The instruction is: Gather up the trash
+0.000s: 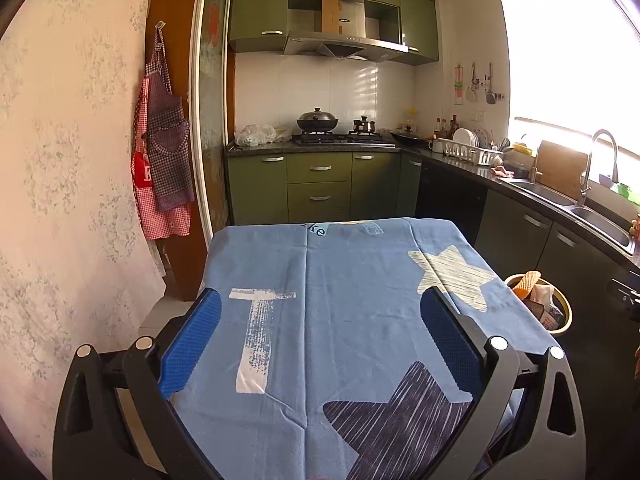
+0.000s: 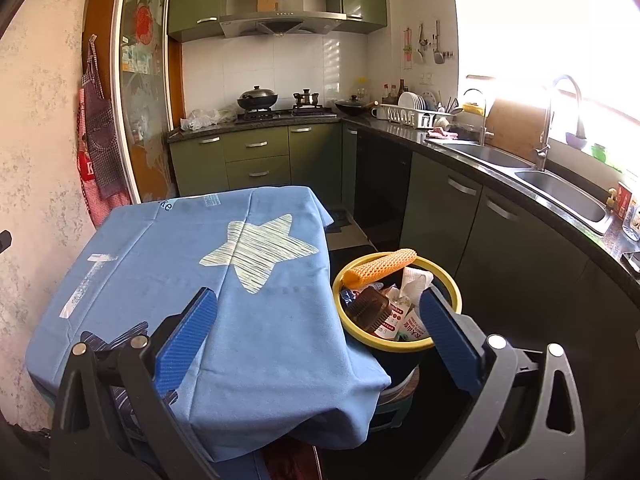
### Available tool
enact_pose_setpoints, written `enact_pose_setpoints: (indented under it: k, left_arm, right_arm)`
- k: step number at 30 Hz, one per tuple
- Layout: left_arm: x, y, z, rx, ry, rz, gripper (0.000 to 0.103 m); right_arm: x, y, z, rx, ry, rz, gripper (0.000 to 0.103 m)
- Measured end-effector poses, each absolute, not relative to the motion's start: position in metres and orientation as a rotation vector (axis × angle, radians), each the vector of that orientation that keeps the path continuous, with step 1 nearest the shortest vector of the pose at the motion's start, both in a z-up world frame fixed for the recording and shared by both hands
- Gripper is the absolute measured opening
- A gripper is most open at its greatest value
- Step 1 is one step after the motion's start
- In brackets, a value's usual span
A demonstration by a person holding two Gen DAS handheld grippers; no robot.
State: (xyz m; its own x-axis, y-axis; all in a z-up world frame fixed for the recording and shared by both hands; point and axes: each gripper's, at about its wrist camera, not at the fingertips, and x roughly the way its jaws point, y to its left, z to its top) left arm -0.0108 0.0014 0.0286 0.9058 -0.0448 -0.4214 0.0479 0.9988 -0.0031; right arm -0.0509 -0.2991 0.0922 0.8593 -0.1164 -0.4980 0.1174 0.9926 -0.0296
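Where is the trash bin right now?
The yellow-rimmed bin stands on the floor right of the blue-clothed table, before the green cabinets; the left wrist view catches it at the right edge.

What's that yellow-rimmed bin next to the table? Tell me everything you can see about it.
The bin is a round, dark container with a yellow rim, standing upright on the dark floor right beside the table's blue cloth, whose hanging corner touches or overlaps its side. It is nearly full: an orange mesh roll lies across the rim, with crumpled white paper, a dark brown comb-like piece and printed packets below. It looks like plastic. The right gripper hovers nearby, open and empty.
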Motion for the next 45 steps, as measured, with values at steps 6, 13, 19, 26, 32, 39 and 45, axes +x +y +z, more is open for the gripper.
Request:
enact_pose_setpoints:
  k: [6,13,19,26,32,39,45]
  left_arm:
    - [-0.010,-0.002,0.031,0.010,0.432,-0.061,0.098]
    - [-0.009,-0.006,0.030,0.014,0.434,-0.075,0.098]
    - [-0.009,-0.008,0.030,0.015,0.432,-0.079,0.098]
    - [-0.009,-0.011,0.028,0.020,0.437,-0.082,0.098]
    - [-0.007,-0.013,0.026,0.026,0.441,-0.085,0.098]
    - [-0.007,-0.014,0.026,0.031,0.439,-0.090,0.098]
    - [-0.008,-0.015,0.025,0.031,0.442,-0.093,0.098]
  right_arm:
    - [-0.052,-0.301,0.090,0.009,0.514,-0.128,0.096]
    - [-0.052,-0.301,0.090,0.009,0.513,-0.127,0.096]
    - [-0.052,-0.301,0.090,0.009,0.513,-0.126,0.096]
    - [-0.051,-0.301,0.091,0.009,0.514,-0.128,0.096]
    - [-0.051,-0.302,0.091,0.012,0.513,-0.126,0.096]
    - [-0.051,-0.302,0.092,0.014,0.512,-0.128,0.096]
    - [-0.051,-0.302,0.092,0.015,0.512,-0.127,0.096]
